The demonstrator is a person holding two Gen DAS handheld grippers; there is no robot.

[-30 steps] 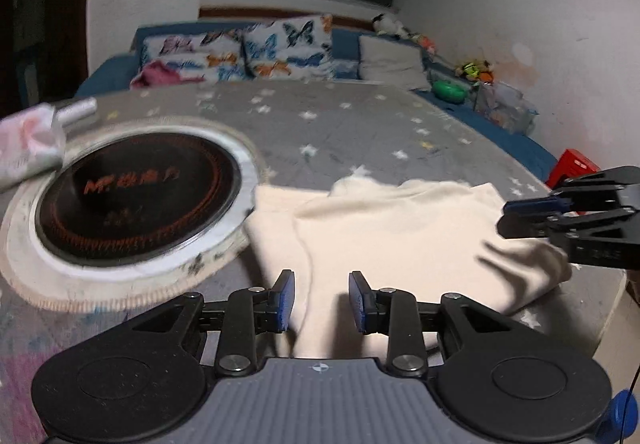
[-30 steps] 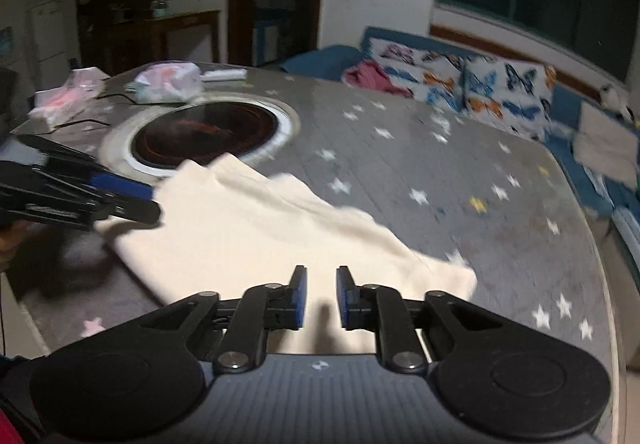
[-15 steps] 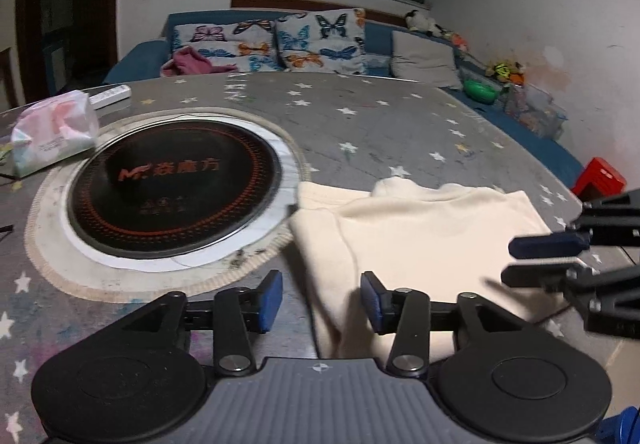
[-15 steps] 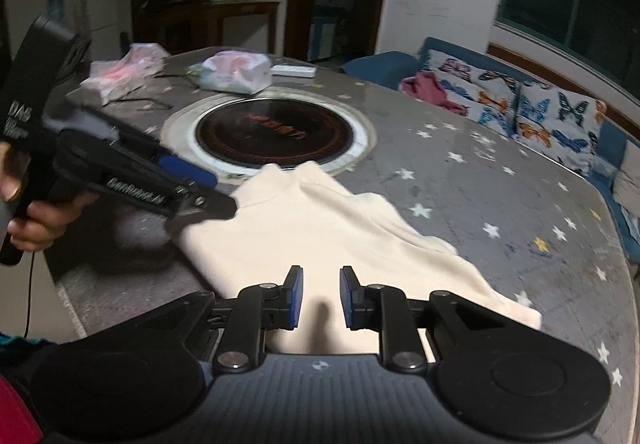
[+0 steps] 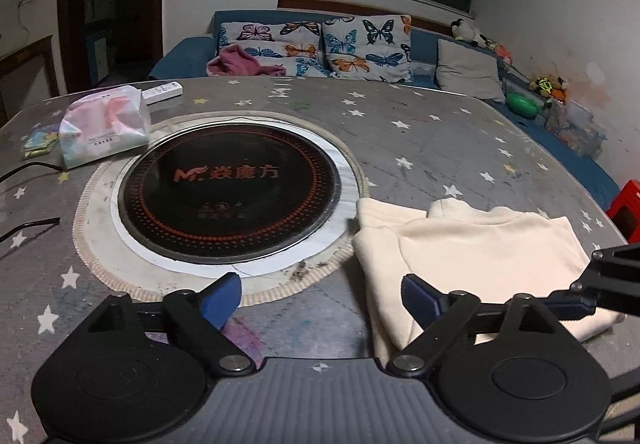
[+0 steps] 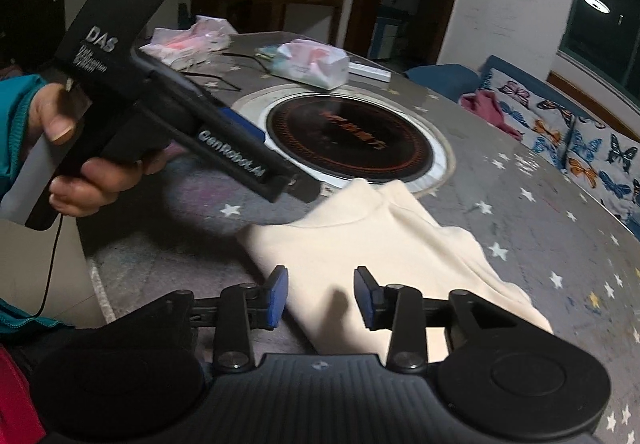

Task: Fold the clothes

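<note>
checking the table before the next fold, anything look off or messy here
The cream garment lies folded flat, its corner just overlapping the mat ring around the cooktop. Crumbs dot that ring's near edge. Nothing is spilled or damaged.

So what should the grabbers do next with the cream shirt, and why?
Probably lift both away. The cream shirt already lies folded flat on the table beside the round cooktop. The left gripper and right gripper have open jaws holding nothing, so the fold looks done.
</note>
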